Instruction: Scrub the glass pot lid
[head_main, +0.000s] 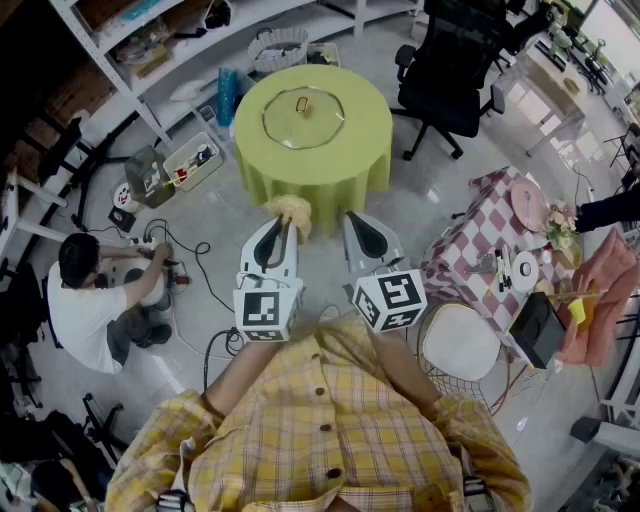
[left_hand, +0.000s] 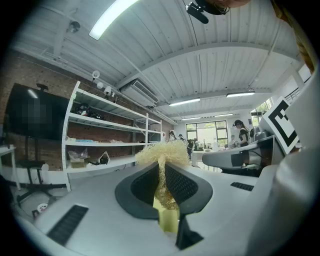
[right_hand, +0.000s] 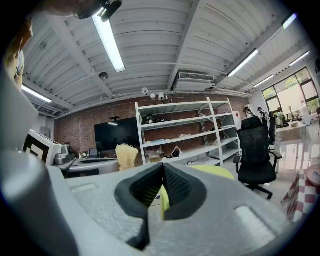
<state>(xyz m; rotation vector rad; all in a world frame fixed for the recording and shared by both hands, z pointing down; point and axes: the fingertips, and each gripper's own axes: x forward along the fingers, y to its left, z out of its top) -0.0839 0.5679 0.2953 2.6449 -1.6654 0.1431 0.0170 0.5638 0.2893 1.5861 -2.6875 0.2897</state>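
Note:
A glass pot lid lies flat on a round table with a yellow-green cloth, well ahead of both grippers. My left gripper is shut on a pale yellow fibrous scrubber, whose tuft sticks out past the jaw tips. My right gripper is shut with nothing in it. Both are held level in the air, short of the table's near edge. The scrubber also shows at the left of the right gripper view.
A black office chair stands right of the round table. A checked-cloth table with dishes is at the right, a white wire chair before it. A person sits on the floor at left among cables. Shelving runs behind.

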